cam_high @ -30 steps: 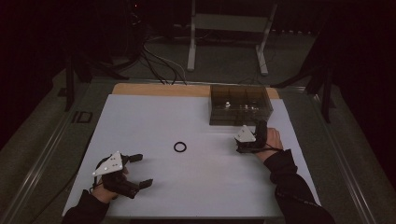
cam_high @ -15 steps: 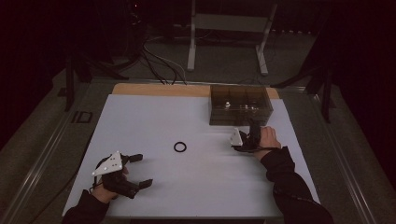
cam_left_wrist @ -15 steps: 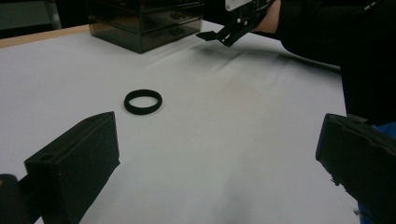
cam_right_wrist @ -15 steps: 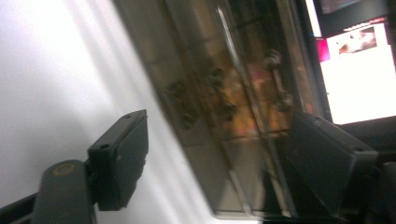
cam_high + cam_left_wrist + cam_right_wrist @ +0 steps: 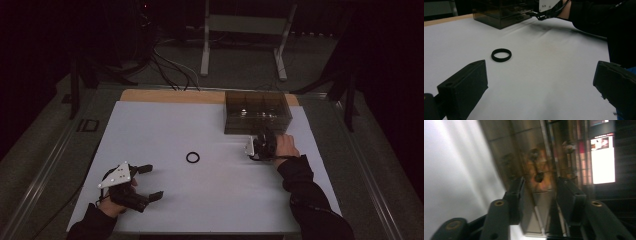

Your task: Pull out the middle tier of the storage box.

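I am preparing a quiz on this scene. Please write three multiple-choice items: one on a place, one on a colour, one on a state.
1. Where does the black ring lie?
A. on the white table top
B. inside the box
C. in a claw

2. What colour is the compartment box?
A. red
B. smoky transparent
C. white

3. How do the left claw jaws stand?
A. wide apart, nothing between
B. shut on the ring
C. shut on the box

A: the ring lies alone on the white top.
B: the box walls are see-through dark.
A: the jaws are far apart.

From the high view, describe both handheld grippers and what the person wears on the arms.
Left gripper: black body, two blocky black jaws, pale three-cornered plate on top. Right gripper: black, with a pale plate too. Both forearms wear dark long sleeves.
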`<action>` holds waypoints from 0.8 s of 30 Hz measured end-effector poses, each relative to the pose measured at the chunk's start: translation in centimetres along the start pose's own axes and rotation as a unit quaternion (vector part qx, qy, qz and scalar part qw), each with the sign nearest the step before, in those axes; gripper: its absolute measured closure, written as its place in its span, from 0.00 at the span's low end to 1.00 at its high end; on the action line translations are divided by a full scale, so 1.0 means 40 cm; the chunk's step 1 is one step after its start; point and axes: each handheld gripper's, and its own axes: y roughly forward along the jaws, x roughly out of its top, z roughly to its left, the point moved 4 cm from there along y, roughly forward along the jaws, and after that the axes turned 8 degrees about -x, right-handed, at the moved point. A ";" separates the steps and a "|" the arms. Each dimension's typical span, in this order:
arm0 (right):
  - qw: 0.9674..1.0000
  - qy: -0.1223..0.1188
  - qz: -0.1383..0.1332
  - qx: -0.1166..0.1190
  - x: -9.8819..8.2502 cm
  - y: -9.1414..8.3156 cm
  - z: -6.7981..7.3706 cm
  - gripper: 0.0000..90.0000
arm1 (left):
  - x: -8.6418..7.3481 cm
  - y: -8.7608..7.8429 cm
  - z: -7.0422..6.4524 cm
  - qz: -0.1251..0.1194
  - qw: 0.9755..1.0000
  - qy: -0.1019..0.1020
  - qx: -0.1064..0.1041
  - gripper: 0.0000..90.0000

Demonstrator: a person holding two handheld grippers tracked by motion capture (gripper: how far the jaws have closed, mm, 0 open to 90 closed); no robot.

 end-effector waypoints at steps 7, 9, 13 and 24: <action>1.000 -0.022 0.008 -0.013 -0.004 0.015 0.001 0.77 | -0.001 -0.001 0.001 0.002 1.000 -0.002 0.000 0.01; 1.000 -0.023 0.009 -0.013 -0.005 0.019 0.001 0.78 | 0.000 -0.001 0.000 0.001 1.000 -0.001 0.000 0.01; 0.999 -0.028 0.012 -0.012 -0.004 0.028 0.003 0.81 | -0.001 0.000 0.001 0.003 1.000 -0.001 0.000 0.01; 0.999 -0.044 0.007 -0.022 0.007 0.036 0.015 0.88 | -0.002 0.001 0.001 0.004 1.000 -0.001 0.000 0.01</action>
